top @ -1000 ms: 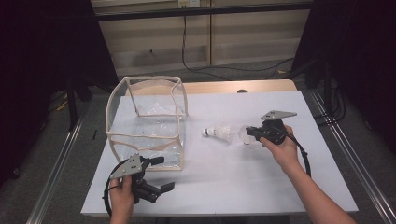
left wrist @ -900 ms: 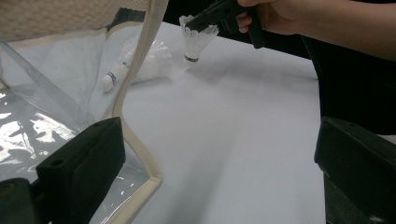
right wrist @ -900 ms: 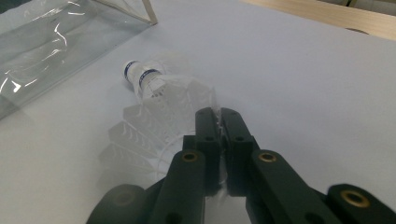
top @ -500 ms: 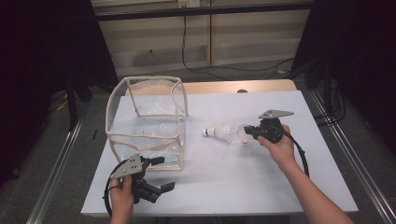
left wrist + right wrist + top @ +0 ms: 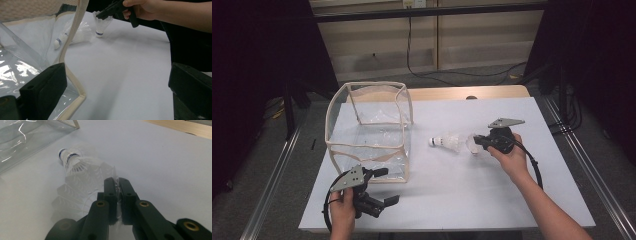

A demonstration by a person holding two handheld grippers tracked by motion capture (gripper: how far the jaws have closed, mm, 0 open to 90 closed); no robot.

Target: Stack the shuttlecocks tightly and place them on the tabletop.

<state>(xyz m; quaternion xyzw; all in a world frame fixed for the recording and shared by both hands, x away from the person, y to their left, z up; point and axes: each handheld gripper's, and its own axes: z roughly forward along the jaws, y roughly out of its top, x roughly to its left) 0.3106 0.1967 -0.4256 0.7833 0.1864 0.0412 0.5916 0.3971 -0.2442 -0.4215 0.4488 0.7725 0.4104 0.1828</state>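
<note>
Right tool (image 5: 117,182) now pinching shuttlecock (image 5: 82,173) skirt mid-surface, barely moving, probably heading into the clear bag (image 5: 367,130); left tool (image 5: 379,187) idling open.

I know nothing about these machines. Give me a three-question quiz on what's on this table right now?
1. True or false: the right gripper is clamped on a shuttlecock's feathers.
2. How many shuttlecocks are on the table?
3. The left gripper is: A) inside the clear box, B) open beside the box, C) holding a shuttlecock.

Key: 1 true; 2 two, the other shuttlecock lying beside the box; 3 B.
</note>
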